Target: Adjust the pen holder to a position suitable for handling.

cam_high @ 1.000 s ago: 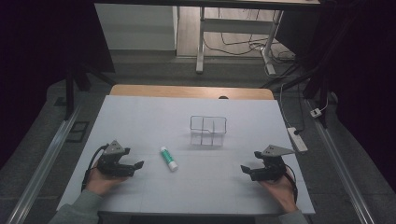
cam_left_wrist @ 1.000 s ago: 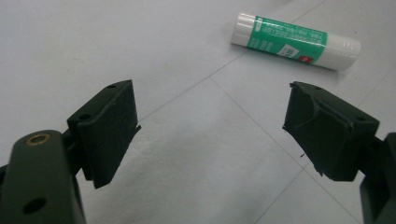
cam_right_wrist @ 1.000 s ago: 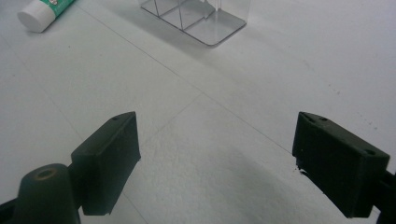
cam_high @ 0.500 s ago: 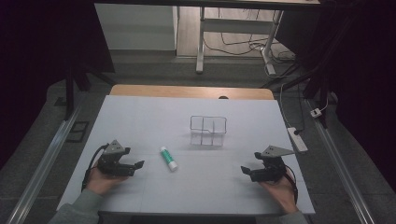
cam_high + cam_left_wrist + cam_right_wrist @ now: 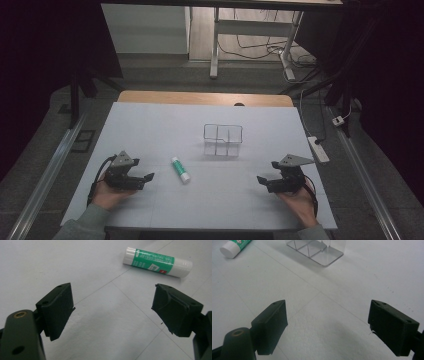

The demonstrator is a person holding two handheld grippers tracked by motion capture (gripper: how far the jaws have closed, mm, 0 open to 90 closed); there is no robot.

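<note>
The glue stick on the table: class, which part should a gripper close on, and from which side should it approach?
Grip the glue stick across its green-labelled middle, coming down from above with the jaws either side of its round body. It lies flat on the table, with open space all round, so an end-on grasp would likely slip. The left gripper, open, is nearer.

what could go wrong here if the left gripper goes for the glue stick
The glue stick lies flat on the smooth white table; being round, it may roll away if the open left gripper nudges it instead of straddling it. The clear organizer looks light and hard to see, so a carried stick might knock or tip it.
</note>
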